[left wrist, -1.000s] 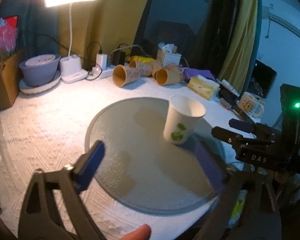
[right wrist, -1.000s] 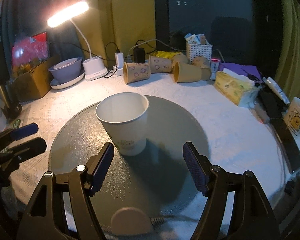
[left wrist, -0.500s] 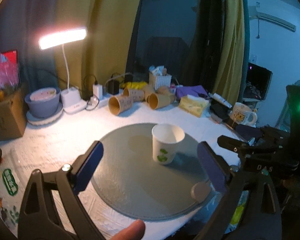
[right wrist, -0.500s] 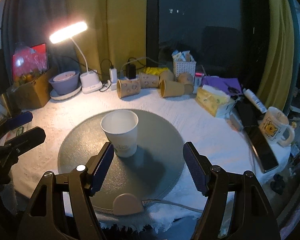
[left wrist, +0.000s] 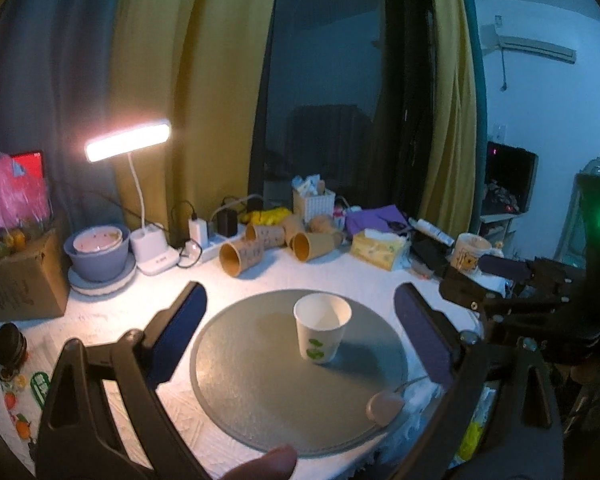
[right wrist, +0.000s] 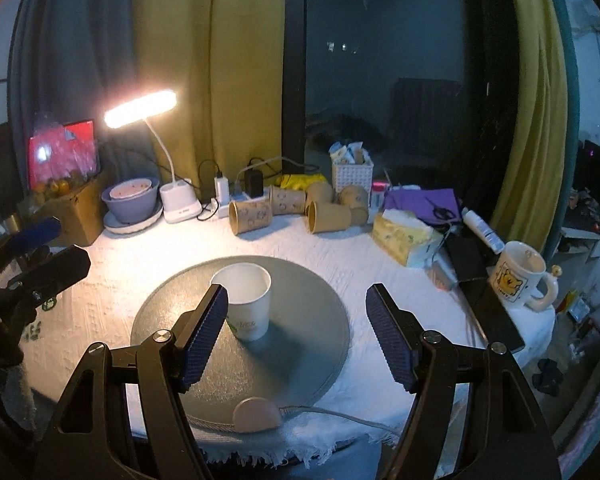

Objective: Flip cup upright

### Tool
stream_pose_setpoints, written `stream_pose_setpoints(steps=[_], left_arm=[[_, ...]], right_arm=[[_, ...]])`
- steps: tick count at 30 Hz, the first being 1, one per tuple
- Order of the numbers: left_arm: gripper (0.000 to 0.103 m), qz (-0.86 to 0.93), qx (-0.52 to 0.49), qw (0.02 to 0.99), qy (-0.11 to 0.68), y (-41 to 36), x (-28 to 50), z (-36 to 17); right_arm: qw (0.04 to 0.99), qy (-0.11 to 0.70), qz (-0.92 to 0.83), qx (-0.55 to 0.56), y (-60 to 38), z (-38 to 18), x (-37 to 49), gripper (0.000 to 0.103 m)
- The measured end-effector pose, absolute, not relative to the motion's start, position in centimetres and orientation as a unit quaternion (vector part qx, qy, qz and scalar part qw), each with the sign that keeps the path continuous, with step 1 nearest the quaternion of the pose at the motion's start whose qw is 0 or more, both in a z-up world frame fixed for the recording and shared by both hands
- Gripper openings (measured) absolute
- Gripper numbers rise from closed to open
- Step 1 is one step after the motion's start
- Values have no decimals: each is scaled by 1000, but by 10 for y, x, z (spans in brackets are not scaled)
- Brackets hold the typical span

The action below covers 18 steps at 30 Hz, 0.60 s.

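A white paper cup (left wrist: 321,327) with a green print stands upright, mouth up, on a round grey mat (left wrist: 260,392). It also shows in the right wrist view (right wrist: 245,305) on the same mat (right wrist: 300,344). My left gripper (left wrist: 300,334) is open and empty, held back from and above the cup. My right gripper (right wrist: 296,338) is open and empty, also well back from the cup. The right gripper shows at the right edge of the left wrist view (left wrist: 496,280).
Several brown paper cups (right wrist: 250,216) lie on their sides at the back of the table. A lit desk lamp (right wrist: 140,110), a bowl (right wrist: 130,198), a tissue box (right wrist: 404,238), a mug (right wrist: 518,278) and a phone (right wrist: 488,312) stand around.
Both grippers have pulled back and up from the cup, which now looks smaller and farther. The cup stays upright on the mat.
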<state>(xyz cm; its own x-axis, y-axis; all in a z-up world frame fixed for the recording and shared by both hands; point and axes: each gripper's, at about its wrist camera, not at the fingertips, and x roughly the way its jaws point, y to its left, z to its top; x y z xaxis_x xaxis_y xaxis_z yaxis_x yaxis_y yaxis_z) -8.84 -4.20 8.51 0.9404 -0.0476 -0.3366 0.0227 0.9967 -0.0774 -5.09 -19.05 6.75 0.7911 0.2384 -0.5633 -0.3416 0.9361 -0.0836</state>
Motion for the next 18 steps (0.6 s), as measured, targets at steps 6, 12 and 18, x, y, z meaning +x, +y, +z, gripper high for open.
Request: stream_pose_setpoints(steps=[6, 12, 18], left_arm=[[96, -19, -31, 989, 143, -43, -106, 98], [96, -14, -35, 991, 126, -40, -120, 109], [96, -1, -35, 993, 115, -33, -132, 117]], right_arm=[[948, 263, 155, -93, -190, 82, -65, 75], [952, 244, 159, -95, -188, 97, -78, 75], [955, 227, 165, -100, -183, 109, -91, 75]])
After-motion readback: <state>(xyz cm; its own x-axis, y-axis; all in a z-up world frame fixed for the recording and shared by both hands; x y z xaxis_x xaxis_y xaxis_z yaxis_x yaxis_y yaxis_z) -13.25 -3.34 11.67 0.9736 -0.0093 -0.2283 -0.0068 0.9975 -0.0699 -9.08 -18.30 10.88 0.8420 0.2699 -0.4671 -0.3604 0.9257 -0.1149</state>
